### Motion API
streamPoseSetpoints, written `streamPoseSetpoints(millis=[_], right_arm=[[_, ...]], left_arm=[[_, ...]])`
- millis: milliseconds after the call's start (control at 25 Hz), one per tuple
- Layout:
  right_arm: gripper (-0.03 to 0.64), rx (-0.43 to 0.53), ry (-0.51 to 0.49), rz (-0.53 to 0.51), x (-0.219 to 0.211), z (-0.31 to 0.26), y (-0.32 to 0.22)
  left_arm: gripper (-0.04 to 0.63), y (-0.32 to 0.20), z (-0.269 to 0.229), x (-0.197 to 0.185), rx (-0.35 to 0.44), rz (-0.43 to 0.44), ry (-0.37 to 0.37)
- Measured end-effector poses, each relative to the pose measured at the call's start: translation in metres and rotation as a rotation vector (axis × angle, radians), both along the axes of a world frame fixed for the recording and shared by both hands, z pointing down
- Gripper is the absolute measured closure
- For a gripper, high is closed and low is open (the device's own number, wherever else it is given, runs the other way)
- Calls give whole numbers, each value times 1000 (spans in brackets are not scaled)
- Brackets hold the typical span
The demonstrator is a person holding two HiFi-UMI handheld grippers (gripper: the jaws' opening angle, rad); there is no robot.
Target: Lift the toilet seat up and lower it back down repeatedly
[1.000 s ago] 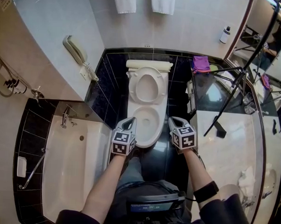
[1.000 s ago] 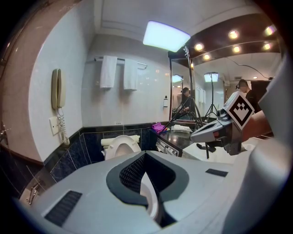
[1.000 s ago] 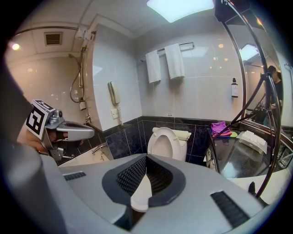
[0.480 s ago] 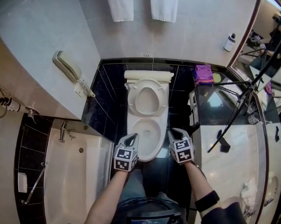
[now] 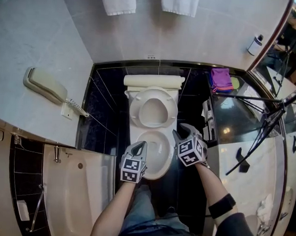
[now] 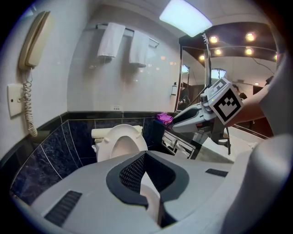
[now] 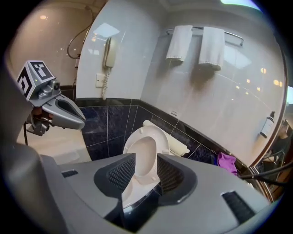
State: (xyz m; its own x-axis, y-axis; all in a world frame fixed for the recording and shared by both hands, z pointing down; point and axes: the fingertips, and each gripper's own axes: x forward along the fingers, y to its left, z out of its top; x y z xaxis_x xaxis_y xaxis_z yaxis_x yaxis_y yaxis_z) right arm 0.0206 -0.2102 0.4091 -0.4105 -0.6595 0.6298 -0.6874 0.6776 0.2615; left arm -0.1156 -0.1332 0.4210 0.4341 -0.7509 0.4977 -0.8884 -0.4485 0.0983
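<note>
The white toilet seat (image 5: 154, 94) stands raised against the lid and tank, above the open bowl (image 5: 161, 170). My left gripper (image 5: 140, 147) hangs at the bowl's left rim, shut, its tips meeting with nothing in them. My right gripper (image 5: 179, 132) is over the bowl's right side, just below the raised seat. Its jaws have just been opening and nothing is between them. In the right gripper view the raised seat (image 7: 158, 137) shows through the gap between my jaws (image 7: 146, 157). The left gripper view has the seat (image 6: 120, 137) ahead and the right gripper (image 6: 183, 123) to its right.
A bathtub (image 5: 71, 195) lies left of the toilet, with a wall phone (image 5: 44, 85) above it. On the right are a marble counter (image 5: 242, 192), a black tripod (image 5: 258, 127) and a purple cloth (image 5: 221, 78). Two towels (image 5: 119, 1) hang on the far wall.
Both grippers have moved forward to the toilet bowl. The right gripper has rolled and its jaws have opened. The seat stays raised.
</note>
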Motion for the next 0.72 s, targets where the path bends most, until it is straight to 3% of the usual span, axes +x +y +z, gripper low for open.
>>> streamPoseSetpoints(millis=[440,720], right_arm=[[434,118,291,-171,-46,48,-139],[434,161,411,-249,-80,74,-206]], left_arm=[[604,-103,52,-16,-30,25,14],[604,-141,88,-25,-54,12,36]])
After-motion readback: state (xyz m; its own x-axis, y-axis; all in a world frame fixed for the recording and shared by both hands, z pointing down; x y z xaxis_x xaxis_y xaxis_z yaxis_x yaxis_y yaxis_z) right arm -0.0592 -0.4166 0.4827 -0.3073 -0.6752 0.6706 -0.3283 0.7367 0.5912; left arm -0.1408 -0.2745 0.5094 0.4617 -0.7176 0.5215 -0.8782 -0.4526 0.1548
